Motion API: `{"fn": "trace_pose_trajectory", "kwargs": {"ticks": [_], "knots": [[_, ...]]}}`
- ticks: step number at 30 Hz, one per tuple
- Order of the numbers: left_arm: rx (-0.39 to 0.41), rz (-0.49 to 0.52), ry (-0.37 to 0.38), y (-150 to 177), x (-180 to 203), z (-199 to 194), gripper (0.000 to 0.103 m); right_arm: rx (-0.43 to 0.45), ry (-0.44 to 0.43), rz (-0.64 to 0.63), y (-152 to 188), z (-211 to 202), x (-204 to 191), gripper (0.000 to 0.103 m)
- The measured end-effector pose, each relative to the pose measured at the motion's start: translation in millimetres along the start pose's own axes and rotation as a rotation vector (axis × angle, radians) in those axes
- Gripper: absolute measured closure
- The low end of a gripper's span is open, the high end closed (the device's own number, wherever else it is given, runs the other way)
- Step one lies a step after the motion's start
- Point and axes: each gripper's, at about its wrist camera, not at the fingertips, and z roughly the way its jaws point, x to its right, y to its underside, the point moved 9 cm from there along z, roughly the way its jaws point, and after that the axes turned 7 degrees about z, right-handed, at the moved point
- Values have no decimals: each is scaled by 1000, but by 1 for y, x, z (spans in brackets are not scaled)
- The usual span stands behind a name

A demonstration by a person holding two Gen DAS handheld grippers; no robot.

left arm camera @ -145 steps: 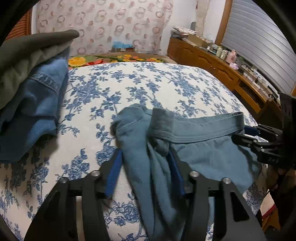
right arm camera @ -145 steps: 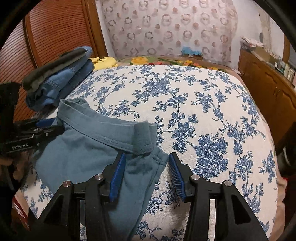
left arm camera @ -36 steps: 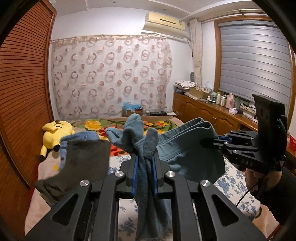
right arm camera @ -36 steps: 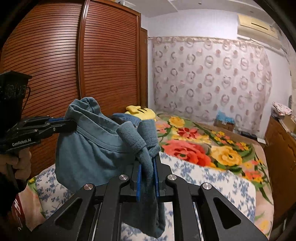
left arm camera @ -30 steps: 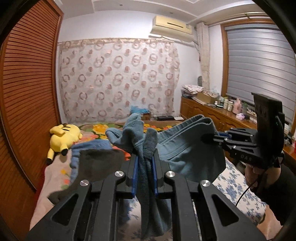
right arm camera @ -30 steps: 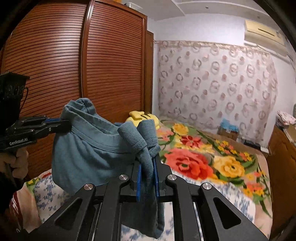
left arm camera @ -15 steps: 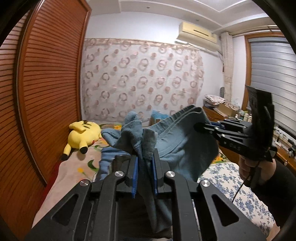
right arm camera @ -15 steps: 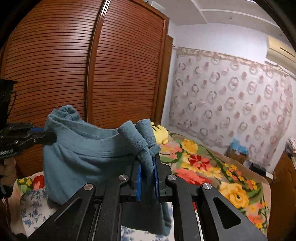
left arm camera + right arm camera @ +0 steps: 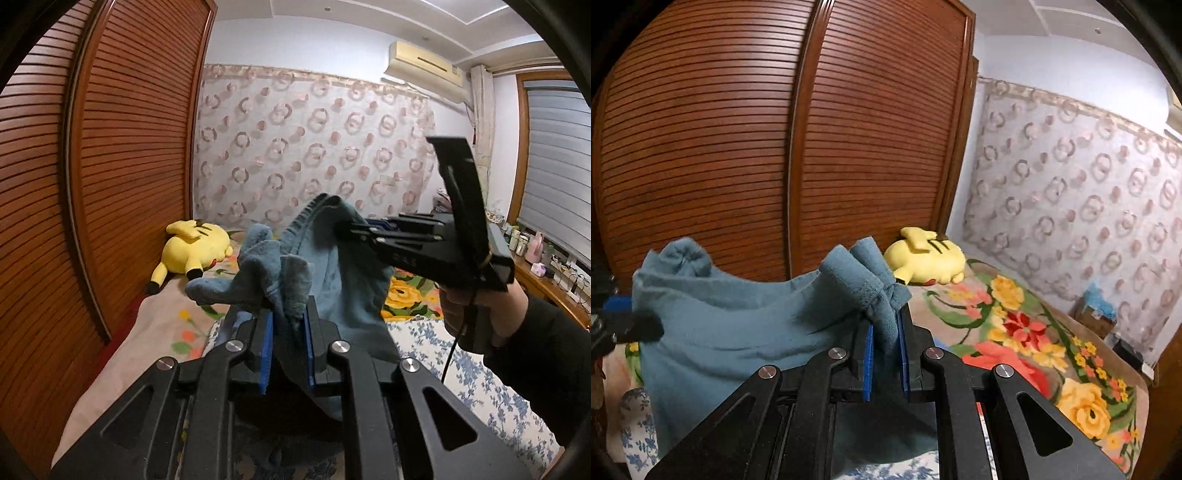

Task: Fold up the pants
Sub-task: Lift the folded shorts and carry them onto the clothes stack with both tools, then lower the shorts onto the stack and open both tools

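The teal pants (image 9: 343,273) hang in the air above the bed, held at the waistband by both grippers. My left gripper (image 9: 288,321) is shut on one bunched end of the waistband. My right gripper (image 9: 886,339) is shut on the other end of the pants (image 9: 738,332). The right gripper also shows in the left wrist view (image 9: 354,229), close by on the right. The left gripper's tip shows at the left edge of the right wrist view (image 9: 635,328). The lower part of the pants is hidden behind the gripper bodies.
A yellow plush toy (image 9: 195,247) lies on the bed by the brown slatted wardrobe doors (image 9: 738,147). A floral blanket (image 9: 1034,339) and a blue-flowered sheet (image 9: 480,384) cover the bed. A wooden sideboard (image 9: 546,280) stands at the right.
Both grippers have swung left toward the wardrobe with the pants still held up. The right gripper has come closer to the left one, so the waistband hangs slacker.
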Motion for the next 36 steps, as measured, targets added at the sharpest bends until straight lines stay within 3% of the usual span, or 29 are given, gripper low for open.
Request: {"fn": "trace_pose_trajectory", "kwargs": {"ticks": [9,12,16,22,30,36], "knots": [[-34,-21,-23,12,-4,0,86,-43,-17,39,-4,16,3,92],[-37,-30,-37,14,-6,0,76,-54,-16,53,-5,19,1,92],[-34,-28,-27,13,-2,-1,53,-76,-8,60,-4,23,1,84],[-52,-20,-18,15,3,4,53,-80,5,77,-5,16,6,63],[-112,3,-41,30,2,12,53,-101,16,129,11,3,24,61],[-145,-5,-55,42,-2,13,53,-160,68,191,27,23,41,61]]}}
